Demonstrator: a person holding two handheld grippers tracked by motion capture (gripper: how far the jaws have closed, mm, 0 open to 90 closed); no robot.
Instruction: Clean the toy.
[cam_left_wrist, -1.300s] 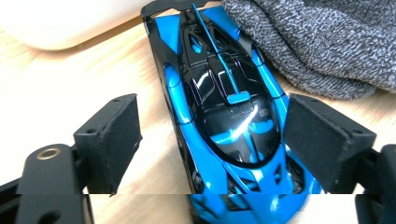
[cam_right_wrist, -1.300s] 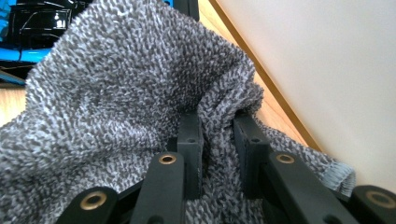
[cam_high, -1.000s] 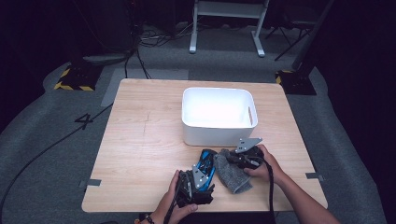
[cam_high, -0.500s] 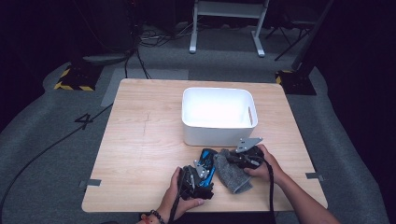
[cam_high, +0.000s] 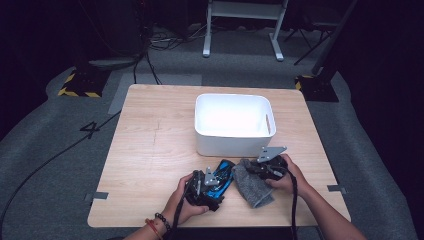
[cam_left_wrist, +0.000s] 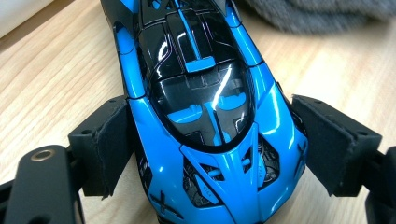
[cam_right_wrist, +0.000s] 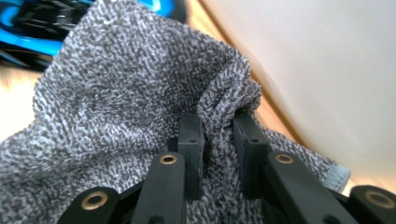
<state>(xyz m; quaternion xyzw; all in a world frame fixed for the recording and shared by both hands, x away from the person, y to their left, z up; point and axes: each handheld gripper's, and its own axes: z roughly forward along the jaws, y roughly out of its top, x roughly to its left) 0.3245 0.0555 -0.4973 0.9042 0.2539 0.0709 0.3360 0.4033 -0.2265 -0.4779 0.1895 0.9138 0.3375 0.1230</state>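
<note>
A glossy blue and black toy car (cam_high: 223, 172) (cam_left_wrist: 205, 93) lies on the wooden table with its nose toward my left gripper (cam_high: 214, 181) (cam_left_wrist: 210, 135). That gripper is open, its jaws straddling the car and its pads close against both flanks. To the right of the car lies a grey knitted sock (cam_high: 255, 189) (cam_right_wrist: 116, 84). My right gripper (cam_high: 251, 170) (cam_right_wrist: 218, 119) is shut on a raised fold at the sock's upper edge. In the right gripper view the car (cam_right_wrist: 28, 28) sits just beyond the sock.
An empty white bin (cam_high: 232, 145) (cam_right_wrist: 327, 56) stands just behind the car and sock, near the table's middle. The table's near edge (cam_high: 215, 225) is close below both hands. Bare wood spreads to the left (cam_high: 145, 150).
My left gripper has slid forward so its jaws now sit around the car. The right gripper stays on the sock, hardly moved.
</note>
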